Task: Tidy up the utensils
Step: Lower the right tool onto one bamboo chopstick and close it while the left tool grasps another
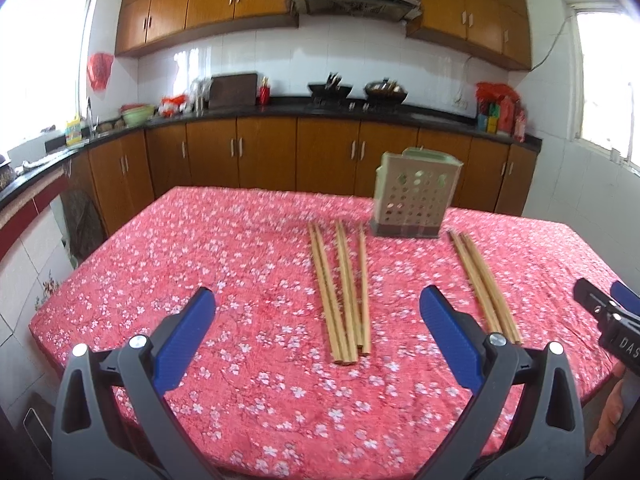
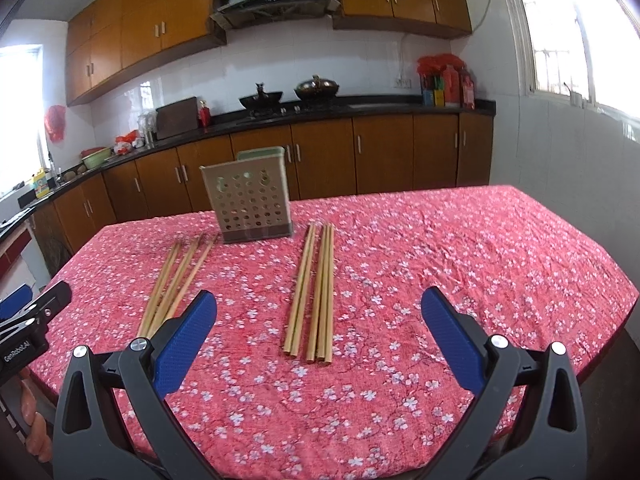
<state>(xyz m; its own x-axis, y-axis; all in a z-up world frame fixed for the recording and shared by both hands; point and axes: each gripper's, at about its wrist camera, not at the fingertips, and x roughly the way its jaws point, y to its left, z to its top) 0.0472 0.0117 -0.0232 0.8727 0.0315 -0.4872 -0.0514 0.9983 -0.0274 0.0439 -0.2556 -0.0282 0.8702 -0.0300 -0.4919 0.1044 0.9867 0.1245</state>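
Observation:
Two bundles of wooden chopsticks lie on a table with a red flowered cloth (image 1: 200,264). The left bundle (image 1: 344,292) shows in the right wrist view too (image 2: 176,280). The right bundle (image 1: 484,284) also lies ahead in the right wrist view (image 2: 316,288). A beige perforated utensil holder (image 1: 412,200) stands upright behind them, also in the right wrist view (image 2: 248,196). My left gripper (image 1: 318,304) is open and empty above the near table edge, short of the left bundle. My right gripper (image 2: 320,308) is open and empty, short of the right bundle; it also shows at the edge of the left wrist view (image 1: 608,312).
The table edge (image 2: 624,312) drops off at the right and near side. Kitchen counters (image 1: 280,112) with woks, bowls and bottles run along the far wall and left side. The left gripper's body (image 2: 28,320) shows at the left edge of the right wrist view.

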